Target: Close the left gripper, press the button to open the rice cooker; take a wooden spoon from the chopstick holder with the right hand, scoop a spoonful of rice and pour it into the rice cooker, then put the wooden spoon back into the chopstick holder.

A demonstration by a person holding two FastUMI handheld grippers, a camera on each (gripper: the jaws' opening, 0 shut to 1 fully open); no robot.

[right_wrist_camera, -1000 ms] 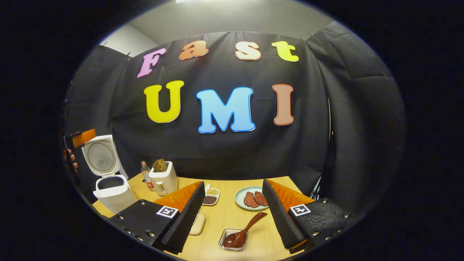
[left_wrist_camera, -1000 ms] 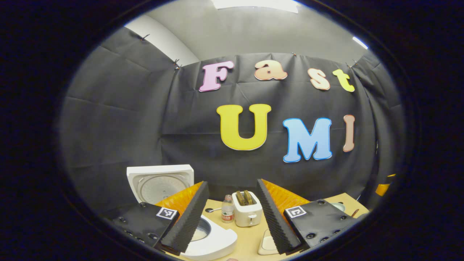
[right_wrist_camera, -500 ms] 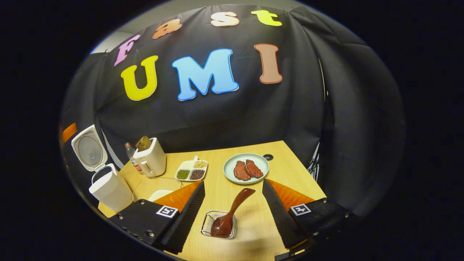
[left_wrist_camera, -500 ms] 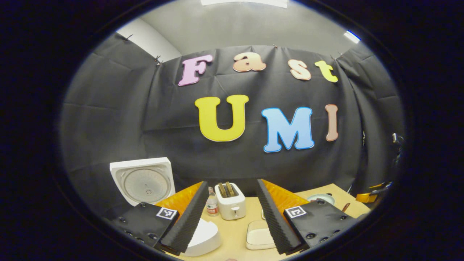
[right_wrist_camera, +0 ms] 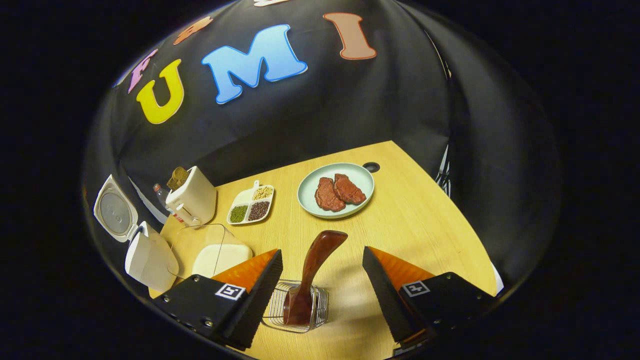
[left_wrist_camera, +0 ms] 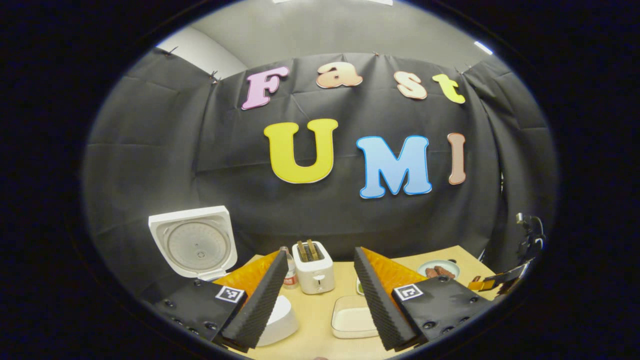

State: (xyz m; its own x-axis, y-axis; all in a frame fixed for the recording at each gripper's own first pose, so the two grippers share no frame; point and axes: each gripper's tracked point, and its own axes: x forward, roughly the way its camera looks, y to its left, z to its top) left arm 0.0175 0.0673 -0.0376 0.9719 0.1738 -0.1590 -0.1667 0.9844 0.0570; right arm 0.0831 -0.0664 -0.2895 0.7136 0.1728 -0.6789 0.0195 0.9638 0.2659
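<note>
With the white rice cooker [right_wrist_camera: 147,252] open, we hold our wide-open, empty right gripper [right_wrist_camera: 320,295] over the dark wooden spoon [right_wrist_camera: 312,270] in the wire chopstick holder [right_wrist_camera: 320,305]; next we must close on its handle. Our left gripper [left_wrist_camera: 317,305] gapes empty.

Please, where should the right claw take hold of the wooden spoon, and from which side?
Probably the upper handle of the wooden spoon, coming from above. Its bowl sits down in the wire holder while the handle leans up free, between the fingers of the open right claw.
</note>
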